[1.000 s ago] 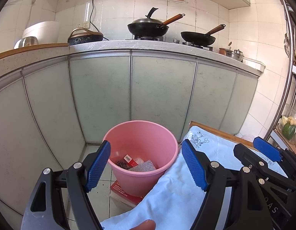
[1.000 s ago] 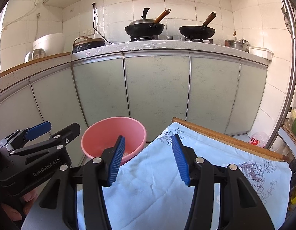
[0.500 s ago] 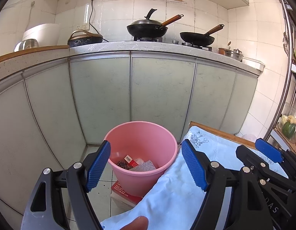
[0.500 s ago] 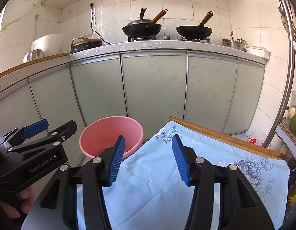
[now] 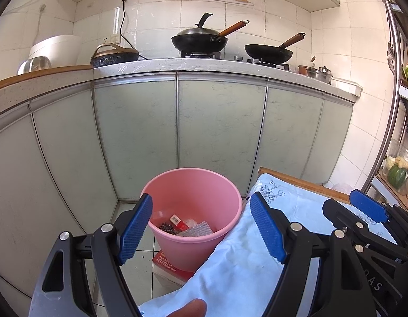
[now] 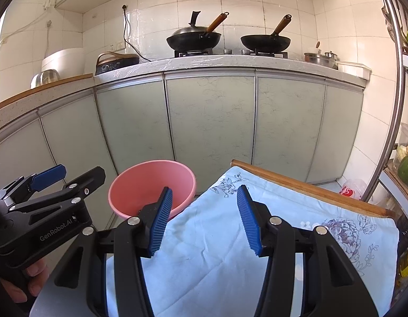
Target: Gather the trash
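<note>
Holding scraps, pink bucket beside table, both tools, left, right, agape, empty.

I am facing a long counter with pale green cabinet doors running beneath it. White wall tiles are rising behind the counter, and daylight is glancing off them. On the counter two black woks are sitting on a gas hob, with a white rice cooker standing far to their left. Right of the counter a metal rack is holding vegetables. Below the cabinets, light floor tiles are showing.
</note>
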`<action>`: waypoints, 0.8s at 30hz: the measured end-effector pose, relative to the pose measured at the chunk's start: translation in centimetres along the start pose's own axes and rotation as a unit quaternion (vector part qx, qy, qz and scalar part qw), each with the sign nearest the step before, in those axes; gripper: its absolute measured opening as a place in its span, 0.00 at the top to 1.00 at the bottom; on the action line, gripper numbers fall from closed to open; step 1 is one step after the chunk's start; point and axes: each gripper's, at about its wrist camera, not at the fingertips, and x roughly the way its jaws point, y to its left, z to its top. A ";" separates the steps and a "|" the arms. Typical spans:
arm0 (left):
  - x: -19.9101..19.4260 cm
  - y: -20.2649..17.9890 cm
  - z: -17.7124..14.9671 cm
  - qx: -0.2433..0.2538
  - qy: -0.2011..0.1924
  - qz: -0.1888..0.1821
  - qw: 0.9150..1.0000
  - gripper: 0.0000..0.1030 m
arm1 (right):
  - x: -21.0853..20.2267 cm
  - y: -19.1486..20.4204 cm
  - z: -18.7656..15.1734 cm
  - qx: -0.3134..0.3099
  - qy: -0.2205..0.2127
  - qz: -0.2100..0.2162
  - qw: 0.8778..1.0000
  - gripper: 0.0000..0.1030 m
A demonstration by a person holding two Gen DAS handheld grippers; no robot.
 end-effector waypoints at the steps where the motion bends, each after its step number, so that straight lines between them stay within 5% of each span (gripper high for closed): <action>1: 0.0 0.0 0.0 0.000 0.000 0.000 1.000 0.27 | 0.0 -0.1 0.0 0.000 0.000 0.000 1.000 0.50; 24: 0.2 -0.3 0.0 0.005 0.004 -0.002 1.000 0.27 | 0.2 -0.3 -0.2 0.000 0.003 -0.001 1.000 0.50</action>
